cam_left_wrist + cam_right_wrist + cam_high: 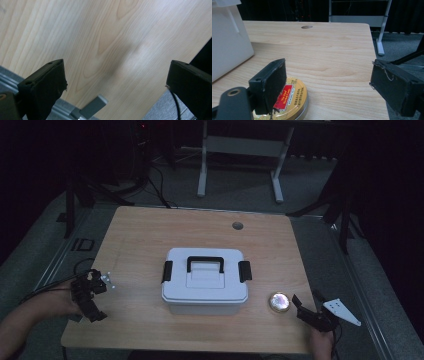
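The round gold tin point(289, 100), lid on, lies on the wooden table point(140, 235) right of the lidded white storage box point(205, 280); contents unseen. Right gripper point(327, 82) jaws spread wide, apparently just beside the tin. Left gripper point(115, 82) open, empty.

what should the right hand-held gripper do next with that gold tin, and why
Probably shift the right hand-held gripper a little toward its own left and down, so the gold tin sits between the jaws. They stand wide open, but the tin lies on the table behind the left jaw rather than in the gap. The white box is close on that side, so move gently.
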`<state>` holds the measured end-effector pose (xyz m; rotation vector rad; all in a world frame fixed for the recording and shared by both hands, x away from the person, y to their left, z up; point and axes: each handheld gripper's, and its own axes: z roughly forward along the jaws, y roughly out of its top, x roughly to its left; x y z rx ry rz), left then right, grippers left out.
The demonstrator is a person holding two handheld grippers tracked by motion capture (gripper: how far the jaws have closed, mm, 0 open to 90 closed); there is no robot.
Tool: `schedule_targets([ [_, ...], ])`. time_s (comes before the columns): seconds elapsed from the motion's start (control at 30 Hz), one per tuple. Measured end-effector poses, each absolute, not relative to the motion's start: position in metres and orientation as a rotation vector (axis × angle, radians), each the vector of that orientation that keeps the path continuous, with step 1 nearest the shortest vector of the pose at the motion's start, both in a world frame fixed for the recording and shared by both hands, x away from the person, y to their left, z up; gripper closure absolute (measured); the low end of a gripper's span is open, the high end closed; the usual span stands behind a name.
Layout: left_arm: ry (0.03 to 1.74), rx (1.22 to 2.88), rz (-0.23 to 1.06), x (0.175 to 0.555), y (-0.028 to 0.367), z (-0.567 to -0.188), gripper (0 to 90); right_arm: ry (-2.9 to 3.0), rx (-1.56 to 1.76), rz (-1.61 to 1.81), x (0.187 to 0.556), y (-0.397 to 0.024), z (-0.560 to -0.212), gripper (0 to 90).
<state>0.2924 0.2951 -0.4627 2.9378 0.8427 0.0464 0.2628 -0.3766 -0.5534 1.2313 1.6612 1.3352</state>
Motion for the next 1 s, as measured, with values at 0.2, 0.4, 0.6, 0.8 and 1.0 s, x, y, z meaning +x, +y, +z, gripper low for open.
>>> schedule_targets([
  [0.2, 0.792, 2.949, 0.052, 0.301, 0.283, -0.450, 2.1, 1.663, 1.230, 1.335, 0.263, -0.376, -0.553, 12.9],
  [0.4, 0.721, 2.940, 0.077, 0.308, 0.266, -0.431, 2.1, 1.665, 1.228, 1.335, 0.263, -0.376, -0.553, 13.0],
  [0.6, 0.641, 2.945, 0.041, 0.313, 0.245, -0.408, 2.1, 1.672, 1.227, 1.324, 0.263, -0.375, -0.553, 13.0],
  [0.8, 0.576, 2.960, 0.074, 0.318, 0.227, -0.392, 3.8, 1.670, 1.229, 1.331, 0.263, -0.376, -0.553, 13.0],
  [1.0, 0.510, 2.980, 0.071, 0.326, 0.206, -0.379, 3.8, 1.672, 1.225, 1.333, 0.263, -0.376, -0.553, 13.0],
])
